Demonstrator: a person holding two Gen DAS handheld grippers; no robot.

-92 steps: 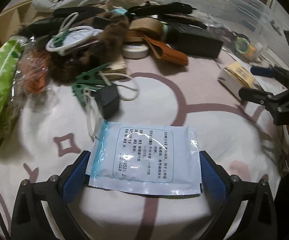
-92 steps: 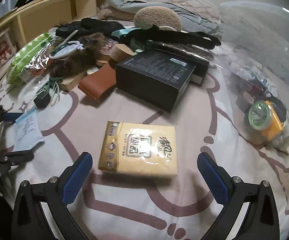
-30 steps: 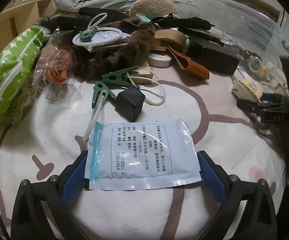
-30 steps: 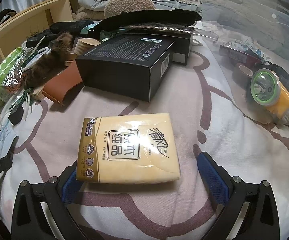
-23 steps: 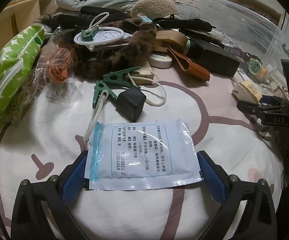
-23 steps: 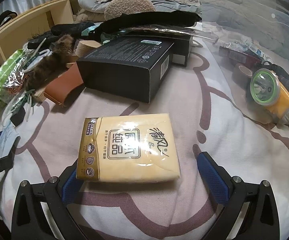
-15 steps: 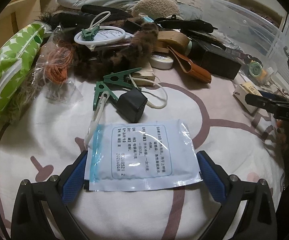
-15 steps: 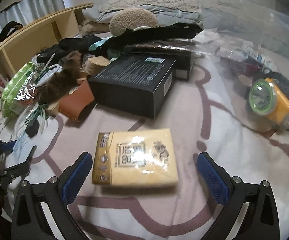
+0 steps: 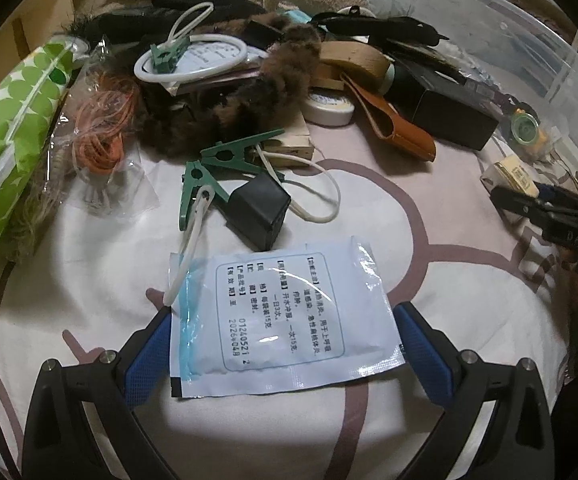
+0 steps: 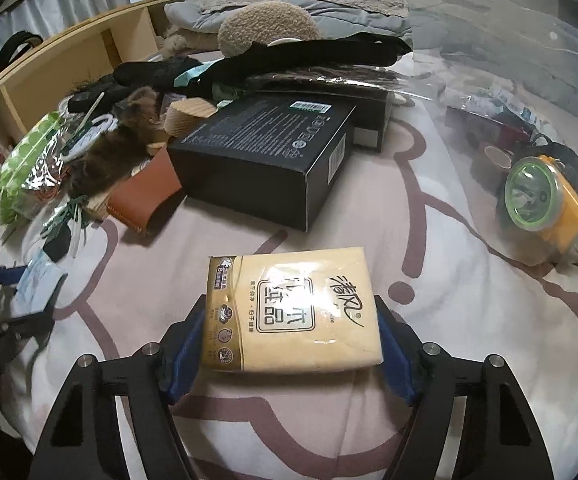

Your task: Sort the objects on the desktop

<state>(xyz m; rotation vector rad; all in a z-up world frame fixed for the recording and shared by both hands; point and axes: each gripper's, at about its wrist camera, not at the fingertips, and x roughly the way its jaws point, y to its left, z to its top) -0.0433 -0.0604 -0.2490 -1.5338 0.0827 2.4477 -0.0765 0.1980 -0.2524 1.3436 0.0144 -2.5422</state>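
Our right tongs (image 10: 291, 344) closing, pads touching yellow plastic-wrapped tissue pack (image 10: 293, 314); our left tongs (image 9: 285, 354) apart, flanking pale blue foil sachet (image 9: 281, 316) on bed.

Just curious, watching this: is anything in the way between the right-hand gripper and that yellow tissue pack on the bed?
Nothing visible. The yellow tissue pack already lies between the right gripper fingers, whose jaws are closing; both blue pads look to be at its sides.

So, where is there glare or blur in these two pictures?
Left wrist view: bright glare streaks on the glossy blue sachet; the edges bend from the fisheye. Right wrist view: a soft sheen on the yellow tissue pack; the clear plastic bin looks hazy.
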